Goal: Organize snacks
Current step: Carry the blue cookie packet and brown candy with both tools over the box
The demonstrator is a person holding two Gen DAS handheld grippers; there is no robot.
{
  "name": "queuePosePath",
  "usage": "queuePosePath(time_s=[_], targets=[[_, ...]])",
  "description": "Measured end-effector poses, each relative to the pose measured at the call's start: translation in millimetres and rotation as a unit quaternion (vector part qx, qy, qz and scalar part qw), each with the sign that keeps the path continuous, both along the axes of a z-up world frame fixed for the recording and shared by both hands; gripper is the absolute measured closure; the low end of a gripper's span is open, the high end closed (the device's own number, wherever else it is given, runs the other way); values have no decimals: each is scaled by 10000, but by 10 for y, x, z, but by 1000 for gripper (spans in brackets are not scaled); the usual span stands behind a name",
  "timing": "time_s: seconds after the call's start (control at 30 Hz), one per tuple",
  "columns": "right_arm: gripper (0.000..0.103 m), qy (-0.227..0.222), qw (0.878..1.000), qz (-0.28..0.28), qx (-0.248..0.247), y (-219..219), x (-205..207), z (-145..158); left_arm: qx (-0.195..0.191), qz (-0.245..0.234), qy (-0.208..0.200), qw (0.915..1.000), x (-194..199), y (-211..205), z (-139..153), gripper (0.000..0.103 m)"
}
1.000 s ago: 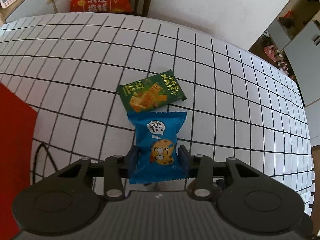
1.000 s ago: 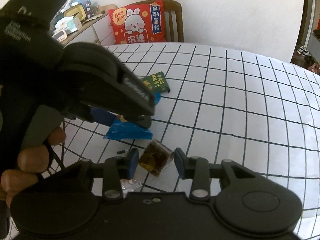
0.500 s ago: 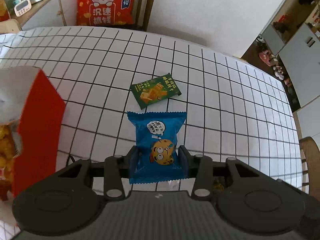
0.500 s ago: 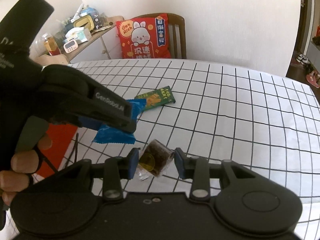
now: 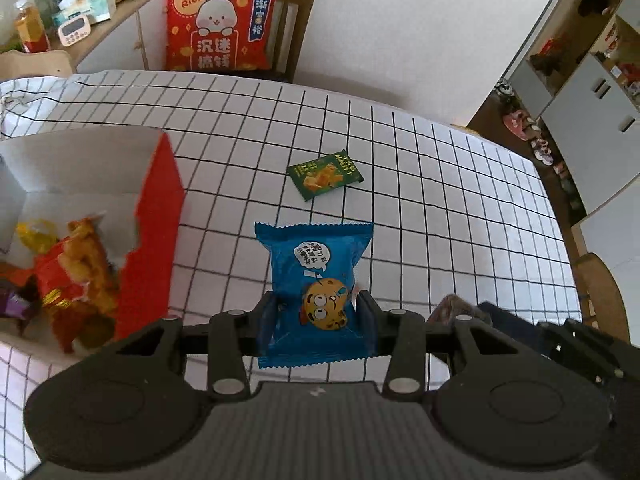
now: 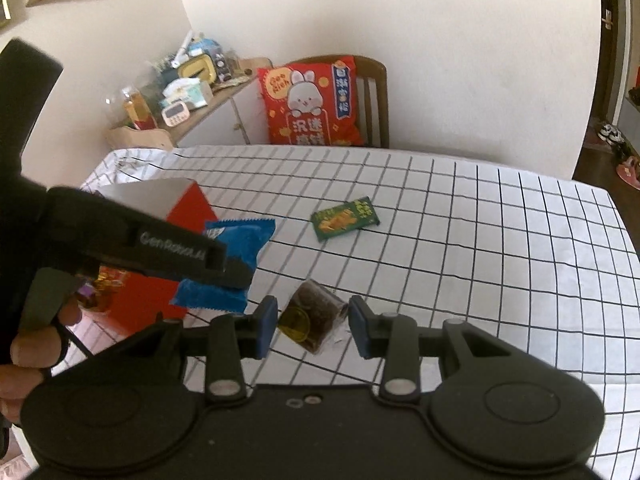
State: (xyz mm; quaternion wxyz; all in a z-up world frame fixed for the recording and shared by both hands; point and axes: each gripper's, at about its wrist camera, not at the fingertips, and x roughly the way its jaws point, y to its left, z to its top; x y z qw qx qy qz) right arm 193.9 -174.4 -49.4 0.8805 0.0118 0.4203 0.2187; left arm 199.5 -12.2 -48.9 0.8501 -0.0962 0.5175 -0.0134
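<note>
My left gripper [image 5: 316, 316] is shut on a blue cookie packet [image 5: 320, 264] and holds it above the checked tablecloth [image 5: 440, 200]. The right wrist view shows that packet [image 6: 240, 240] in the air beside the red box [image 6: 192, 208]. My right gripper [image 6: 313, 322] is shut on a small brown snack in clear wrap [image 6: 314, 314], also lifted off the table. A green snack packet [image 5: 326, 175] [image 6: 345, 219] lies flat on the cloth beyond both. The open red box [image 5: 156, 240] at the left contains several snacks.
A wooden chair with a red rabbit cushion [image 5: 222, 24] [image 6: 312, 108] stands at the table's far edge. A cluttered sideboard [image 6: 180, 96] runs along the left wall. Shelves and cupboards [image 5: 580, 80] stand to the right. A hand [image 6: 24, 356] grips the left tool.
Both grippers have risen with their snacks still held, so the table looks farther off. The left one drifted towards the red box, whose inside has come into view.
</note>
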Motion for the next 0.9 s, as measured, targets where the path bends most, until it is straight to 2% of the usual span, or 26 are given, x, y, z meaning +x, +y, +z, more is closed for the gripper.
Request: queuePosePath(time_s=[0.43, 0.9], targets=[[66, -203, 9983, 471, 259, 338, -409, 363, -152, 132, -131, 9997, -634, 533, 319, 61], [66, -219, 9944, 1000, 274, 1062, -584, 446, -153, 708, -188, 9972, -1049, 1454, 395, 61]])
